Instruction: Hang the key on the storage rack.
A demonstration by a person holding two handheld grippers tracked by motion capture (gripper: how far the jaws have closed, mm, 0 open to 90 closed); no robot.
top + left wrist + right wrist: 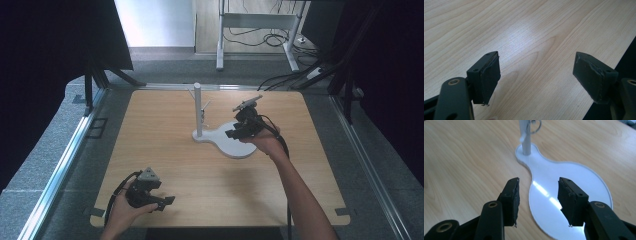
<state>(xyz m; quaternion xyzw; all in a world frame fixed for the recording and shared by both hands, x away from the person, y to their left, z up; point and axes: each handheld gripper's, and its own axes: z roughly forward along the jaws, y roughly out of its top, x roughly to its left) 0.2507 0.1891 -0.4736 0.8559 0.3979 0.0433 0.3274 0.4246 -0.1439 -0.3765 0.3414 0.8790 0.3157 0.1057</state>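
Left gripper (536, 75), lower left, spread wide over bare table (529, 32) — grasping nothing; right gripper (537, 200), parted — empty — above white stand base (569, 172).

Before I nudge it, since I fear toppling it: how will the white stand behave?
The white stand has a wide flat base, so it will likely slide rather than tip. Pushed high on its thin post, it might lean. It looks like stiff, light plastic, and glossy, so perhaps slippery.

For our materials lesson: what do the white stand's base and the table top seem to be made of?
White pear-shaped stand base: likely smooth glossy plastic; it shows bright streaks of reflected light. Pale table top: wood or wood-look laminate with a satin finish, showing grain lines and a soft sheen.
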